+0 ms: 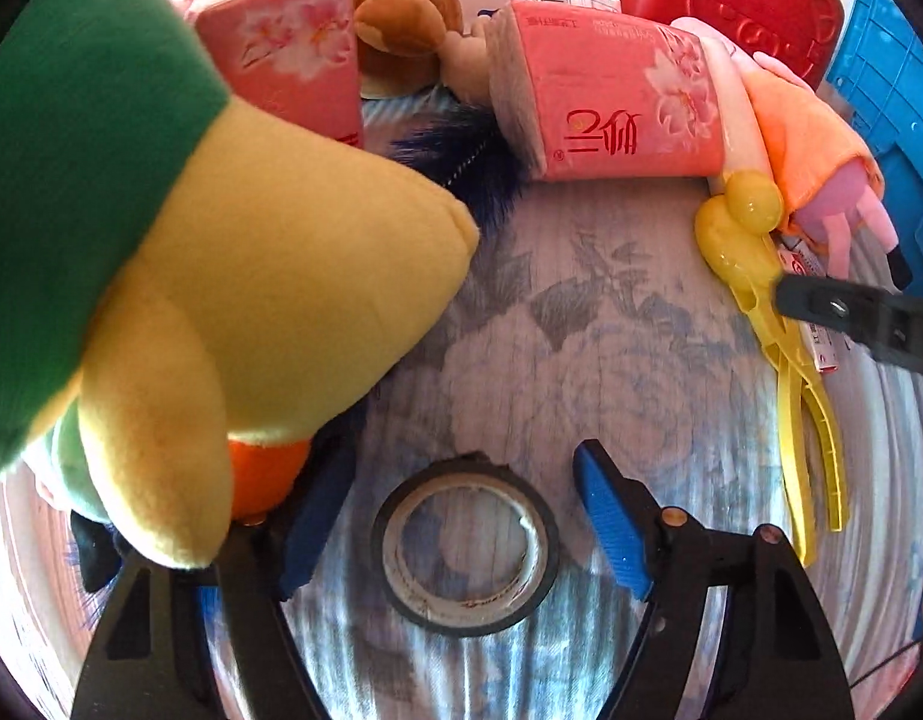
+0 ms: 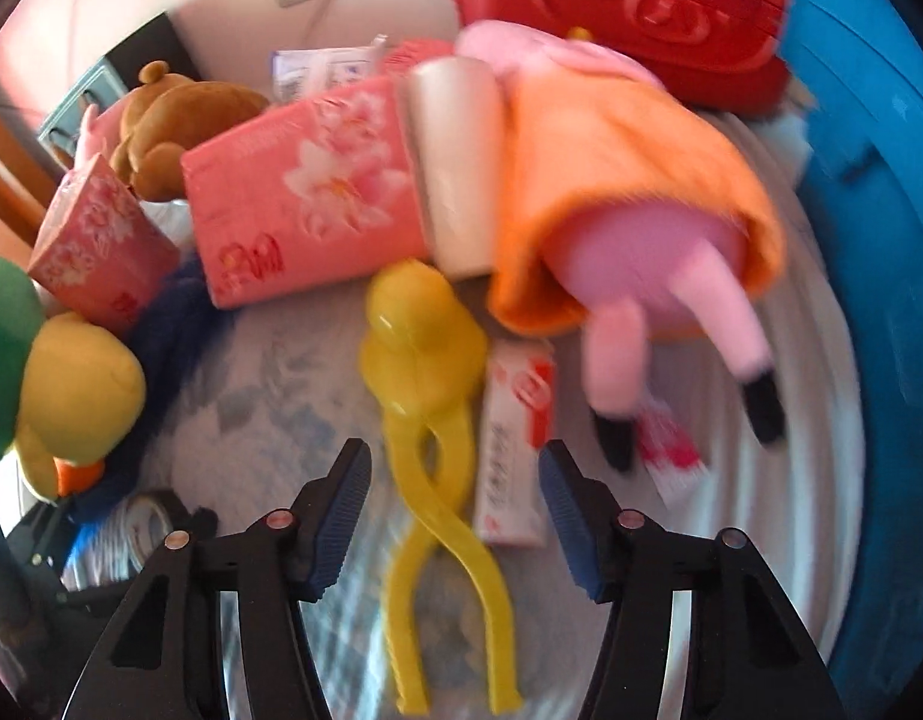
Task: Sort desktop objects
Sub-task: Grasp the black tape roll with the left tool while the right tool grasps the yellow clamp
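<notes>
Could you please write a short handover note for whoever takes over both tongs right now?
Left tongs: open, straddling the black tape roll flat on the floral cloth; pads not yet pressing it.
Right tongs: open, straddling the handles of the yellow plastic clamp toy and a small red-and-white packet; nothing gripped.
Still on the cloth: two pink tissue packs, brown bear plush, pink pig plush in an orange dress, green-and-yellow plush.
Done: nothing visibly sorted.
Left: close on the tape and the clamp, then sort everything else.

Black tongs [image 1: 461,540] with ribbed blue pads [image 2: 572,519], copper rivets.
</notes>
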Motion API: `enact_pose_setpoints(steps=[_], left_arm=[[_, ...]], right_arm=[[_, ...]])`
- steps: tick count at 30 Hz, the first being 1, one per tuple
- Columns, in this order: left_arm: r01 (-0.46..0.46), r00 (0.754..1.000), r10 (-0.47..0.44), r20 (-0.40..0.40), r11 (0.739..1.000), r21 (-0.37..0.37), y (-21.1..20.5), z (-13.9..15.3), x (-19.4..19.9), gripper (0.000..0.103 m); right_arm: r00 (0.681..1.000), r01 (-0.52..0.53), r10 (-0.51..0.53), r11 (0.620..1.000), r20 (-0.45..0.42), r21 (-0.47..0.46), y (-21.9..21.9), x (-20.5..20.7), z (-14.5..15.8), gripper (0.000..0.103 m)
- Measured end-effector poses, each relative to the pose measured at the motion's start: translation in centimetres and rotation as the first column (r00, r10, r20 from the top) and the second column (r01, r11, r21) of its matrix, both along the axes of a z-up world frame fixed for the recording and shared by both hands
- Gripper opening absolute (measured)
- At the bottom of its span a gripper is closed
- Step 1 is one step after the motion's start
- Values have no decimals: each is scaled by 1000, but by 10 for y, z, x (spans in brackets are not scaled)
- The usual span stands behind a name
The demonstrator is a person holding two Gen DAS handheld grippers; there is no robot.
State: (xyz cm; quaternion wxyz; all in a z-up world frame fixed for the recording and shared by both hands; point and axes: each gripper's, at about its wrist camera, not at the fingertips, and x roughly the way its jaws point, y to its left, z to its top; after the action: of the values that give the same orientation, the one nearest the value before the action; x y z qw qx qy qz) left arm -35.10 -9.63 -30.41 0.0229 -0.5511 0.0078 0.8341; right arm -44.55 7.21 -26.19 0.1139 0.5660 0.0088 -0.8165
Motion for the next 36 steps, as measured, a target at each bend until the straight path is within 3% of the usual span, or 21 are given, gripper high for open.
enact_pose_setpoints(steps=[4, 6, 9, 12, 16, 19, 21, 26, 28, 30, 31, 32, 33, 36], left_arm=[[28, 1000, -28, 3, 1000, -3, 5, 1, -3, 75], [34, 999, -34, 10, 999, 11, 5, 3, 0, 69], [46, 999, -46, 16, 998, 44, 1, 5, 7, 68], [53, 998, -53, 16, 998, 43, 1, 6, 8, 69], [85, 995, -87, 39, 995, 54, 3, 8, 9, 70], [94, 994, -96, 45, 994, 47, 7, 8, 11, 74], [100, 994, -101, 45, 995, 27, 11, 8, 12, 74], [108, 993, -108, 36, 994, -9, 17, 8, 22, 74], [96, 995, -96, 33, 995, -9, 19, 9, 23, 73], [112, 993, -112, 23, 994, -5, 25, 11, 24, 55], [121, 992, -121, 23, 993, -8, 29, 13, 25, 56], [131, 991, -130, 26, 991, -18, 33, 14, 25, 56], [134, 991, -133, 28, 991, -21, 35, 14, 25, 55], [152, 988, -151, 27, 988, -27, 41, 20, 26, 55]], right_arm=[[999, -38, 40, 997, -18, 69, -18, -12, -8, 60], [997, -70, 72, 994, -13, 89, -28, -12, -10, 59], [992, -122, 120, 991, 39, 48, -39, -7, -15, 47], [994, -107, 104, 990, 34, 92, -42, -5, -20, 48], [995, -93, 91, 995, 43, 39, -37, -10, -6, 50], [990, -135, 134, 990, 37, 44, -45, -10, 4, 63], [991, -133, 132, 991, 30, 10, -48, -10, 10, 77], [992, -127, 127, 992, -5, 6, -55, -8, 26, 84], [991, -129, 130, 991, -14, 31, -59, -8, 32, 81], [991, -124, 127, 987, -33, 101, -65, -6, 39, 64], [991, -123, 128, 986, -44, 109, -66, -5, 43, 58], [991, -117, 123, 987, -55, 110, -65, -4, 48, 43], [991, -111, 118, 988, -57, 110, -65, -3, 54, 34], [993, -105, 109, 990, -34, 98, -64, -1, 65, 34]])
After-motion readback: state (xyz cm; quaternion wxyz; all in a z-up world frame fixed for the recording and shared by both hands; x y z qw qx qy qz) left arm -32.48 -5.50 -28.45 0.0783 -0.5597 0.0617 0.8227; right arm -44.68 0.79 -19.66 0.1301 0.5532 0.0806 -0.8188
